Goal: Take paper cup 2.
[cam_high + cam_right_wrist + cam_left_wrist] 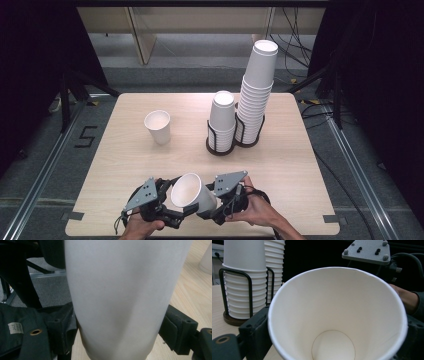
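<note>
1. White paper cup [192, 194], smooth and matte, a tapered cone with a rolled rim, lies tilted between the two grippers above the near table [125, 160] edge.
2. Its long axis slants: the open mouth faces up and toward the left gripper [172, 212], the narrow base toward the right gripper [212, 212].
3. Right gripper's black jaws pinch the cup's wall, one on each side.
4. Left gripper's jaws flank the rim; whether they press it I cannot tell.
5. Beyond the grippers stand a single upright cup [158, 126] and two ribbed stacks of cups [222, 117] in a dark wire holder [220, 145].
</note>
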`<move>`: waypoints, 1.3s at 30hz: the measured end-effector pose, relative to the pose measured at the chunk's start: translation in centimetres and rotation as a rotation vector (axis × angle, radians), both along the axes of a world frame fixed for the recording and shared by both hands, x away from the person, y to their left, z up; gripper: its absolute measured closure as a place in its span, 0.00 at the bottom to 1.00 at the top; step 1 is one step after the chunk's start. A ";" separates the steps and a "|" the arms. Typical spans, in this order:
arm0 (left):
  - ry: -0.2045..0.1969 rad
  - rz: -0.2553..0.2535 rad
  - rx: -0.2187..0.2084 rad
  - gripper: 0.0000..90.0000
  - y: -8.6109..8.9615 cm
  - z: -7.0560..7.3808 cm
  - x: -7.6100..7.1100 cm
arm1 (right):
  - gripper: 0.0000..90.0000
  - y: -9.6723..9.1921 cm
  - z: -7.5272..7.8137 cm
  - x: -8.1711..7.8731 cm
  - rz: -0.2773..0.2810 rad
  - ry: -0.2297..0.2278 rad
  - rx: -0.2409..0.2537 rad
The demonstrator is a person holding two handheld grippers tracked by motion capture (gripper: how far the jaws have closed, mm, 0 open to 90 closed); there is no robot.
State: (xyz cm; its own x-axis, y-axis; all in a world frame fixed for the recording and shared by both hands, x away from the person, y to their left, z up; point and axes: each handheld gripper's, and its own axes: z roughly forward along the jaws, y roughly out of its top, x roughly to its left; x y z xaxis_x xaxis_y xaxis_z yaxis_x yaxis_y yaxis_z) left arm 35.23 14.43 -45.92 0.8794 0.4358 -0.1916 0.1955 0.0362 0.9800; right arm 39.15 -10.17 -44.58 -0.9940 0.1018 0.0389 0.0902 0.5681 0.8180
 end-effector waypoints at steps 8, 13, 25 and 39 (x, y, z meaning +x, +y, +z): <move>-0.019 0.014 0.031 0.11 -0.1 0.1 -0.1 | 0.24 0.0 -0.4 0.2 -0.013 0.017 -0.002; -0.012 0.067 0.047 0.13 0.4 0.1 0.2 | 0.21 -0.5 -0.7 0.6 -0.037 0.042 -0.036; -0.015 0.141 0.106 0.15 0.7 -0.1 0.7 | 0.24 -1.1 -0.8 0.9 -0.077 0.034 -0.057; -0.009 0.346 0.258 0.15 1.8 -0.1 2.4 | 0.25 -3.0 -0.8 1.1 -0.183 0.019 -0.075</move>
